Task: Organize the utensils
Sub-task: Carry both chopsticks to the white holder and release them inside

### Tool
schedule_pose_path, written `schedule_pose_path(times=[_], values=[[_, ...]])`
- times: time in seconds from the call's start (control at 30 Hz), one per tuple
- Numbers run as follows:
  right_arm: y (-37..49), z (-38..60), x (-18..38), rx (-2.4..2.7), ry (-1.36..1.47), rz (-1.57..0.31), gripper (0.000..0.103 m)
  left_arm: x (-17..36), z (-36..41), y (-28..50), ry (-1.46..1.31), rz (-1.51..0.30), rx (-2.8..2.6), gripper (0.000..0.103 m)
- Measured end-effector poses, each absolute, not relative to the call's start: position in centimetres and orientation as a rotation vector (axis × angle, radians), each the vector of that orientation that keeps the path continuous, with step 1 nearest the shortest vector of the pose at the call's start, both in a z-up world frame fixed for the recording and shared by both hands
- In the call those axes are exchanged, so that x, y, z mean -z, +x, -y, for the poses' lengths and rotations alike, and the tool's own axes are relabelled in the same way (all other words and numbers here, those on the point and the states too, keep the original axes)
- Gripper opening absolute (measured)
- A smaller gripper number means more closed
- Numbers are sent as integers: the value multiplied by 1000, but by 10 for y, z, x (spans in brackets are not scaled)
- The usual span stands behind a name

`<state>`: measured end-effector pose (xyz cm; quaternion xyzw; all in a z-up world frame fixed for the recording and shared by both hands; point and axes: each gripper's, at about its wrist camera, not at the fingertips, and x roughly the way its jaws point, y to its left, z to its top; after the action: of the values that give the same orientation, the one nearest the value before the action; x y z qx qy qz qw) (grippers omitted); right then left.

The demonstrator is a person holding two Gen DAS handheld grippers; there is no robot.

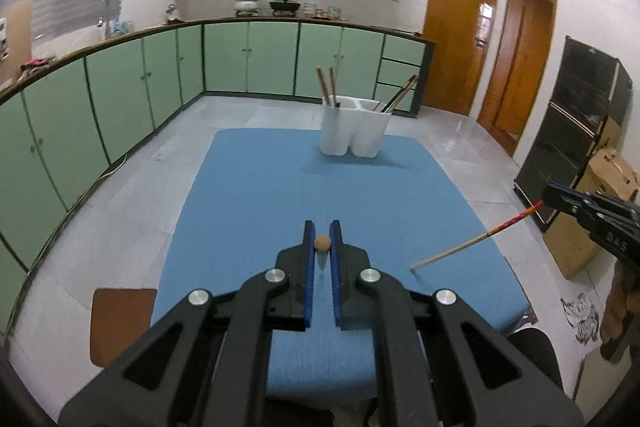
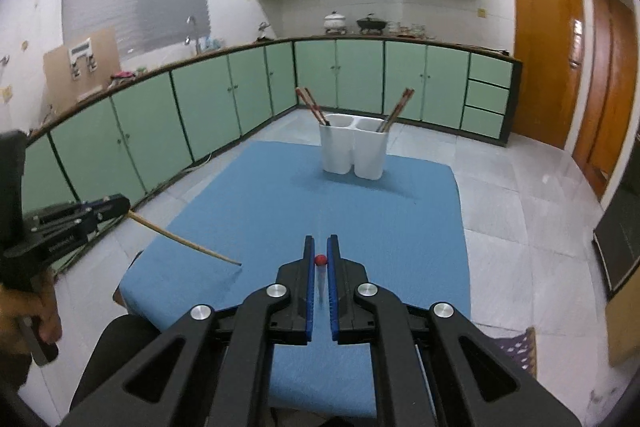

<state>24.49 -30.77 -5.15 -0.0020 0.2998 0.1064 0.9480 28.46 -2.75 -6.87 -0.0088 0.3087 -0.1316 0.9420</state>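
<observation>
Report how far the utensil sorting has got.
Done: chopsticks stand in both compartments of the white holder. In hand: the left gripper is shut on a plain wooden chopstick, the right gripper on a red-ended chopstick. Left: drop both in; nothing else lies on the blue mat.

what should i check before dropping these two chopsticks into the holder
1. Left tool shut on its plain chopstick: ok.
2. Right tool shut on the red-ended chopstick: ok.
3. Both chopstick tips lifted off the blue mat: cannot tell.
4. White holder upright: ok.
5. Room left in both compartments: ok, each holds only a few chopsticks.
6. Path to the holder clear: ok.
</observation>
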Motion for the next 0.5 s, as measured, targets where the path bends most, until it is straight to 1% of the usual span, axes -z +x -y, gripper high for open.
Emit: schedule_pose_path(times=[0.23, 0.5], values=[[285, 300, 36, -235, -55, -690, 6, 43, 38, 307, 11, -652, 327, 6], [314, 299, 33, -244, -75, -753, 6, 42, 45, 328, 30, -710, 379, 6]])
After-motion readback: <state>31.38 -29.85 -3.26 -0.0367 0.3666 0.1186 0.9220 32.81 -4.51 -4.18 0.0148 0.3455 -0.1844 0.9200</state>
